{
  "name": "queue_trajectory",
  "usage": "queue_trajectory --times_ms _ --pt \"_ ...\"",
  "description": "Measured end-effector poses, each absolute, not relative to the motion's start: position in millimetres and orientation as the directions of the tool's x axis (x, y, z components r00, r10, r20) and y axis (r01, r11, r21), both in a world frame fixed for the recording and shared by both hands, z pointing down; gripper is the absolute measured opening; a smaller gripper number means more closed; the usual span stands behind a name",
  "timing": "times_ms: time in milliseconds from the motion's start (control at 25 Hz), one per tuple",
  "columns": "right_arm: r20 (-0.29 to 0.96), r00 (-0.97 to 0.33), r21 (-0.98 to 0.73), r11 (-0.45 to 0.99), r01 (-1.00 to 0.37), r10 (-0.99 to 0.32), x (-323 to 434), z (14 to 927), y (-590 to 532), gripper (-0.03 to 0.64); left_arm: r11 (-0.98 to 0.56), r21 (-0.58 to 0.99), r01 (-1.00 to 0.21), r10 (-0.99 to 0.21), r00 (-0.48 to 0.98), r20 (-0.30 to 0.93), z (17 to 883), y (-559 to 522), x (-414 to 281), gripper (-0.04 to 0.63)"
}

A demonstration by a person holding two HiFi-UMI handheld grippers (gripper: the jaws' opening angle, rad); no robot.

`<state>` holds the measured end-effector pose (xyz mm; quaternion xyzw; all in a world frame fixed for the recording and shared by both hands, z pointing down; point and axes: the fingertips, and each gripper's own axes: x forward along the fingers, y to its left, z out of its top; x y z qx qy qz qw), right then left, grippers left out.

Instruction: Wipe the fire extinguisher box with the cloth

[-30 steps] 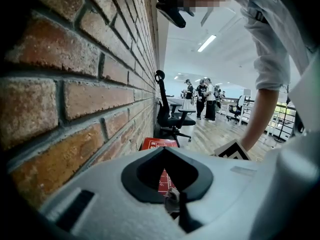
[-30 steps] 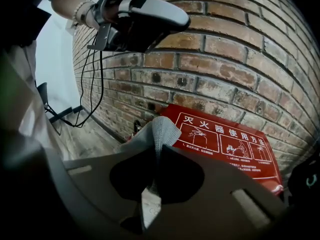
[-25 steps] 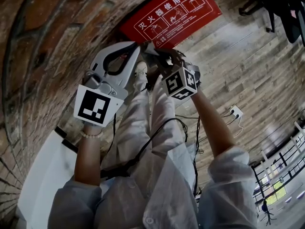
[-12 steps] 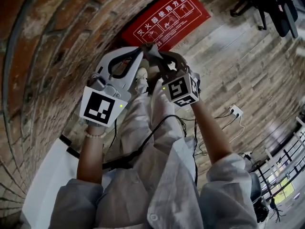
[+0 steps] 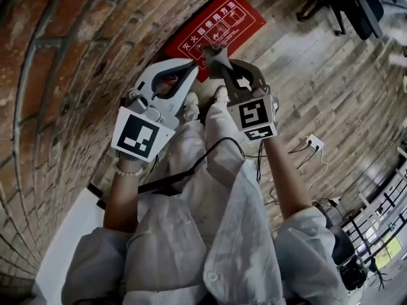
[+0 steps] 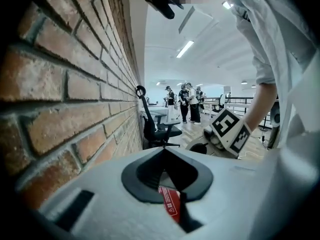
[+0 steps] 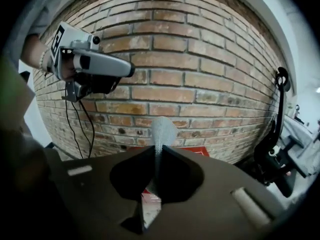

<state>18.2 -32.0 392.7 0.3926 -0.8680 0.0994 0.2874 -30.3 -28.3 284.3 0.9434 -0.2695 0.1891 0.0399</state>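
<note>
**A:** At the foot of the brick wall (image 5: 57, 75), on the plank floor (image 5: 318, 88), sits the red box (image 5: 213, 27). Its printed face is showing, ahead of and below both tools.

**B:** Which step is this?

**A:** The approach, I'd say. Neither tool touches the box, so wiping looks not yet begun.

**B:** And the tools?

**A:** The left gripper (image 5: 193, 64) has its jaws closed tip to tip, with nothing between them. The right gripper (image 7: 156, 148) is clamped on the cloth (image 7: 162, 129), and a pale fold sticks out past its tips.

**B:** Next move?

**A:** Probably lowering the right one until the cloth lies flat on the red face, then sweeping across. The box is down at floor level, so that means a long reach.

**B:** Anything inside the box?

**A:** I can't tell, because only its closed outside shows.
</note>
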Motion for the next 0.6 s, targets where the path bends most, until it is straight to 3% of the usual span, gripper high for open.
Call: queue_trajectory --times_ms 600 --pt "0.437 -0.456 0.097 0.545 -0.833 -0.775 43 255 -34 0.025 -0.88 -0.13 -0.457 -0.472 0.816 0.333 190 -23 -21 -0.003"
